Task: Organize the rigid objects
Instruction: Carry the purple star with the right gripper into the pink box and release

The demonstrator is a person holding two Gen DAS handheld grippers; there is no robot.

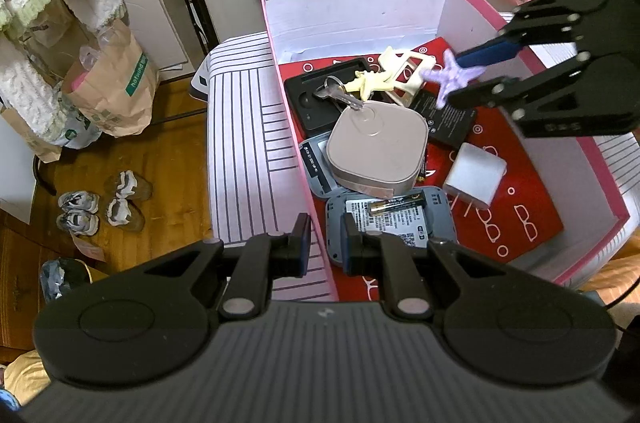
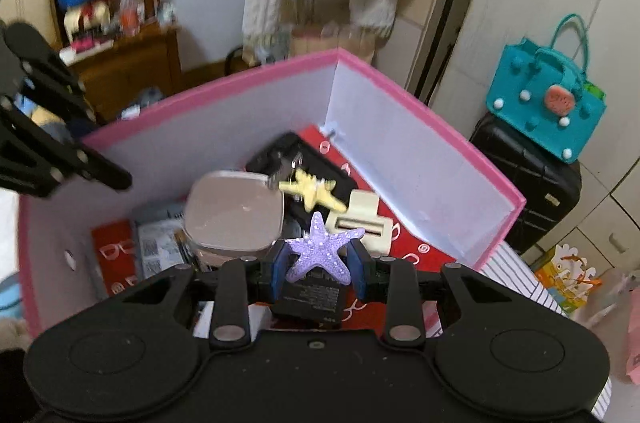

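The right gripper (image 2: pixel 319 265) grips the purple starfish (image 2: pixel 320 252) over the pink box (image 2: pixel 432 107). Lower it gently before releasing. The left gripper (image 1: pixel 325 243) straddles the box's wall, jaws slightly parted.

Purple white-speckled starfish (image 2: pixel 320 252) between the blue pads (image 2: pixel 279 265); ahead, pale yellow starfish (image 2: pixel 310 192); pink box (image 2: pixel 400 147), white inside.

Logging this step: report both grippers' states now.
Left gripper: open, holding nothing.
Right gripper: shut on the purple plastic starfish.
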